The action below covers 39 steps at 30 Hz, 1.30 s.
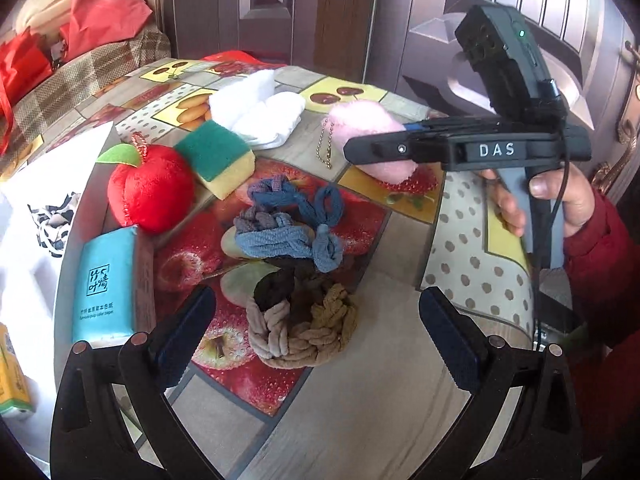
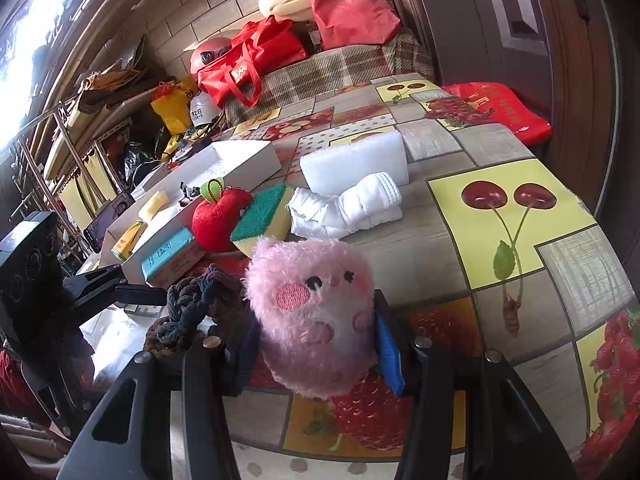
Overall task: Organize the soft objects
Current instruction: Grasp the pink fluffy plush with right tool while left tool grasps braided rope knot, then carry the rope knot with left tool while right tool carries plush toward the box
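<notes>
Right gripper (image 2: 316,344) has its pads squeezed on the pink plush (image 2: 314,316), holding it just above the table (image 2: 440,216), near the sponge (image 2: 262,222) and apple (image 2: 220,218). My left gripper (image 1: 316,332) is spread wide with nothing in it, over the braided ropes (image 1: 296,280).

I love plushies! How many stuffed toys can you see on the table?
2. A pink plush is squeezed in the right gripper; a red apple plush sits beside the green-and-yellow sponge. Others could be hidden.
</notes>
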Each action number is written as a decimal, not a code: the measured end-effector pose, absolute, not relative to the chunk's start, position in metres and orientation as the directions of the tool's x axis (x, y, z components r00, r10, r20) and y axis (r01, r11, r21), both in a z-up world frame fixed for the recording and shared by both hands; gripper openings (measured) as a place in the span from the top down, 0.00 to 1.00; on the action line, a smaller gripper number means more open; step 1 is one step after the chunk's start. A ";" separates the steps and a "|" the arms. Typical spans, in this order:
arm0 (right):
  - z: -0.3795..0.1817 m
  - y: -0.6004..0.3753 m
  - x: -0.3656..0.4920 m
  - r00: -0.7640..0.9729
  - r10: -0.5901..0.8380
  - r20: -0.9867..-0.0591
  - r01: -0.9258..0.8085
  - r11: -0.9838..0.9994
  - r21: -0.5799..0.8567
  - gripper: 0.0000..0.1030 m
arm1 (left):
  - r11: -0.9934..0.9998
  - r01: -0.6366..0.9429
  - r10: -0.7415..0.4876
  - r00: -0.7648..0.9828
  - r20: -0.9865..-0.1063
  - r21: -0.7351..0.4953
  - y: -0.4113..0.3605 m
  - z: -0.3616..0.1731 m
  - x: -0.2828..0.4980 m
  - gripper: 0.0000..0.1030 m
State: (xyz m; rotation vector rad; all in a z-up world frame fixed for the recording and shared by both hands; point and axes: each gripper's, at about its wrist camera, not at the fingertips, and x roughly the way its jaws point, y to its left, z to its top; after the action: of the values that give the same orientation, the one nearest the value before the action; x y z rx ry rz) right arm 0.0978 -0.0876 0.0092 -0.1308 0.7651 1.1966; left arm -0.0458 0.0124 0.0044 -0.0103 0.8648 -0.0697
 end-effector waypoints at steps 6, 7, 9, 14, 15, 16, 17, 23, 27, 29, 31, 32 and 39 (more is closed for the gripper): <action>0.010 -0.089 0.096 0.170 0.791 -0.588 -0.873 0.397 0.282 0.51 | 0.996 0.080 -0.028 0.632 -0.774 0.029 0.007 -0.002 -0.052 0.60; 0.011 -0.090 0.095 0.178 0.793 -0.582 -0.874 0.400 0.278 0.51 | 0.997 0.077 -0.025 0.638 -0.769 0.031 0.009 -0.002 -0.056 0.64; 0.014 -0.094 0.094 0.200 0.801 -0.565 -0.871 0.409 0.272 0.51 | 0.997 0.063 -0.009 0.669 -0.744 0.044 0.012 0.003 -0.065 0.64; 0.034 -0.107 0.087 0.254 0.864 -0.434 -0.851 0.413 0.325 0.51 | 0.998 0.034 0.005 0.821 -0.571 0.057 0.024 0.028 -0.100 0.64; 0.039 -0.108 0.081 0.272 0.877 -0.397 -0.855 0.409 0.319 0.51 | 0.999 0.020 0.008 0.846 -0.533 0.047 0.029 0.033 -0.106 0.64; 0.044 -0.108 0.073 0.291 0.885 -0.363 -0.861 0.408 0.304 0.51 | 0.999 0.001 0.020 0.865 -0.501 0.041 0.032 0.036 -0.113 0.64; 0.048 -0.107 0.065 0.313 0.890 -0.331 -0.868 0.410 0.281 0.51 | 0.999 -0.020 0.035 0.882 -0.470 0.038 0.036 0.039 -0.120 0.64; 0.058 -0.088 0.026 0.358 0.906 -0.225 -0.901 0.399 0.170 0.51 | 0.991 -0.133 0.131 0.923 -0.361 0.020 0.058 0.052 -0.146 0.64; 0.058 -0.078 0.023 0.349 0.910 -0.223 -0.904 0.390 0.175 0.51 | 0.989 -0.144 0.127 0.944 -0.304 -0.034 0.066 0.059 -0.167 0.63; 0.059 -0.075 0.022 0.346 0.912 -0.222 -0.906 0.386 0.173 0.51 | 0.985 -0.172 0.157 0.945 -0.286 -0.026 0.068 0.061 -0.178 0.63; 0.058 -0.073 0.020 0.352 0.909 -0.223 -0.907 0.390 0.161 0.51 | 0.971 -0.238 0.225 0.939 -0.260 -0.016 0.074 0.063 -0.194 0.63; 0.059 -0.072 0.020 0.352 0.909 -0.222 -0.907 0.390 0.158 0.51 | 0.961 -0.277 0.264 0.934 -0.242 -0.020 0.079 0.064 -0.202 0.63; 0.060 -0.056 0.018 0.373 0.899 -0.231 -0.912 0.401 0.088 0.51 | 0.828 -0.560 0.553 0.820 -0.149 -0.006 0.123 0.062 -0.245 0.63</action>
State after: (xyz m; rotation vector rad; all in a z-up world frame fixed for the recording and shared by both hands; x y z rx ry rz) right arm 0.0178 -0.0561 0.0602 -0.0578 0.2579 1.1603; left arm -0.2452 0.1225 0.0624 -0.0504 0.1432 0.5932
